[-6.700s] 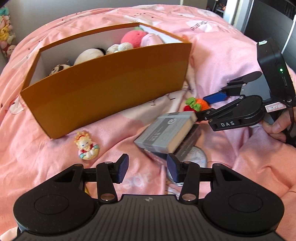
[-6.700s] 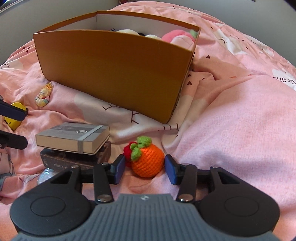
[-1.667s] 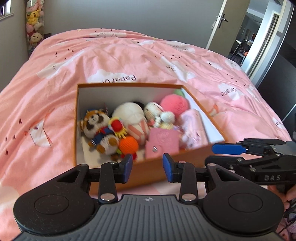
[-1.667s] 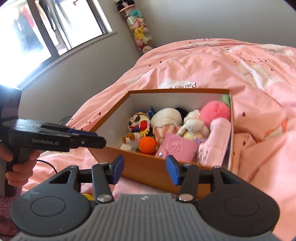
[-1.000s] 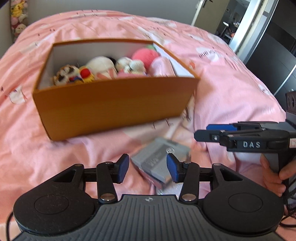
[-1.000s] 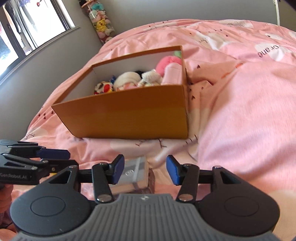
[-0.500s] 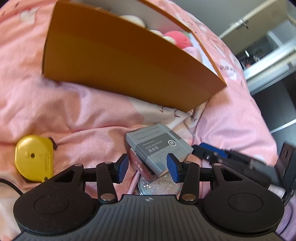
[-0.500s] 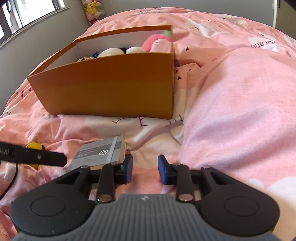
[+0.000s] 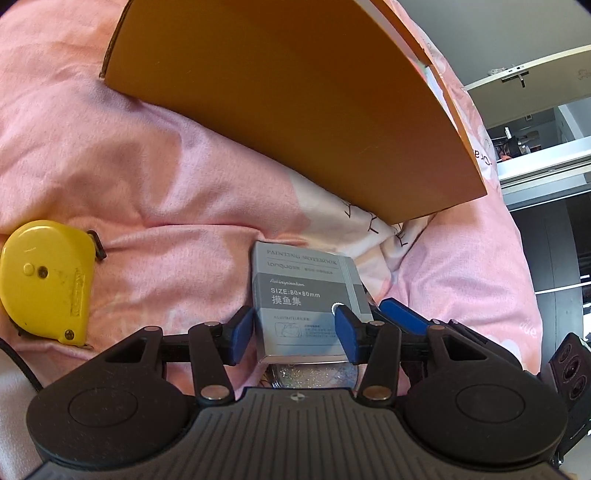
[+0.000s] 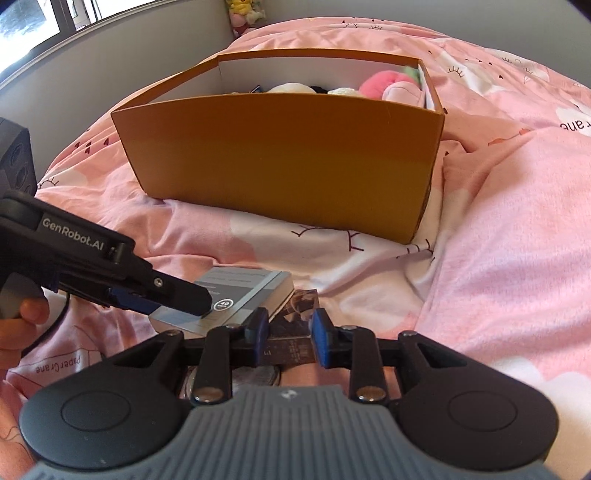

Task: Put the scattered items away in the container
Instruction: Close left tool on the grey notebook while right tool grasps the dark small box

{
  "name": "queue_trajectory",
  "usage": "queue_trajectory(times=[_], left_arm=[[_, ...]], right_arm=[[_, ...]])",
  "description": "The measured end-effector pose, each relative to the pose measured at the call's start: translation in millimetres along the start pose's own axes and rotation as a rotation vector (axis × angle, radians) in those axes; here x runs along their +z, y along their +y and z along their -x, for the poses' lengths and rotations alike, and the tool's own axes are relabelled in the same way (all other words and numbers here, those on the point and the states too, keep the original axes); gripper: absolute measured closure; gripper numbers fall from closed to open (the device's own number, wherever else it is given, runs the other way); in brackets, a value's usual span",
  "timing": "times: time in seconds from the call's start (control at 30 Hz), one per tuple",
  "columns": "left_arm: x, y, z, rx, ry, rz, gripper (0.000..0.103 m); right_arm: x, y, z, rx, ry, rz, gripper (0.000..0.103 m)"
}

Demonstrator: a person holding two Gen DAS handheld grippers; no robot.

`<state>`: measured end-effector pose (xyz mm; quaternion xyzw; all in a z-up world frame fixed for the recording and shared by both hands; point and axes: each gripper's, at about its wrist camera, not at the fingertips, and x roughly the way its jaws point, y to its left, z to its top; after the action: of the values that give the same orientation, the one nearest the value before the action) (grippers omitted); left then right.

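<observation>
1. both grippers have dropped from the box (image 10: 280, 155) to the stack.
2. left gripper (image 9: 293, 329) straddles grey notebook (image 9: 303, 299), jaws wide, unclosed.
3. right gripper (image 10: 288, 334) narrow around dark book (image 10: 295, 325) beneath.
4. notebook judged light, stiff; take side edges.

A pink bedspread (image 9: 155, 155) covers the bed, printed with white cloud shapes, small dark hearts and eyelash marks — its folds bunch up in soft ridges (image 10: 509, 229). The words "Paper Crane" (image 10: 64, 365) are printed on it in dark pink. A grey wall (image 10: 122, 48) runs along the far side, with a bright window (image 10: 33, 18) above it. A few soft toys (image 10: 243, 14) are stacked in the corner — too small to tell apart. A pale door (image 9: 535, 81) with a handle stands beyond the bed.
</observation>
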<state>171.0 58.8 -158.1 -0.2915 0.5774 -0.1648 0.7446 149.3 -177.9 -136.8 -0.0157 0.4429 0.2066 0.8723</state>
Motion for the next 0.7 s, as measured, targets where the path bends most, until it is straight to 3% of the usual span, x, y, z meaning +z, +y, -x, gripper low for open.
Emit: queue_trajectory(times=[0.13, 0.23, 0.37, 0.5, 0.7], left_arm=[[-0.5, -0.4, 4.3, -0.006, -0.031, -0.001, 0.066], [-0.6, -5.2, 11.1, -0.018, -0.059, -0.015, 0.071], [0.7, -11.2, 14.9, -0.028, -0.066, -0.023, 0.071], [5.3, -2.6, 13.9, -0.059, -0.071, 0.052, 0.071], [8.4, 8.2, 6.3, -0.095, -0.065, 0.138, 0.062]], right_arm=[[0.5, -11.0, -2.6, 0.014, 0.013, -0.068, 0.072], [1.0, -22.3, -5.8, 0.029, 0.030, -0.135, 0.071], [1.7, -37.7, -13.0, 0.066, 0.057, -0.233, 0.070], [0.7, -53.6, -22.7, 0.138, 0.089, -0.334, 0.069], [-3.9, -70.6, -33.4, 0.225, 0.122, -0.470, 0.069]])
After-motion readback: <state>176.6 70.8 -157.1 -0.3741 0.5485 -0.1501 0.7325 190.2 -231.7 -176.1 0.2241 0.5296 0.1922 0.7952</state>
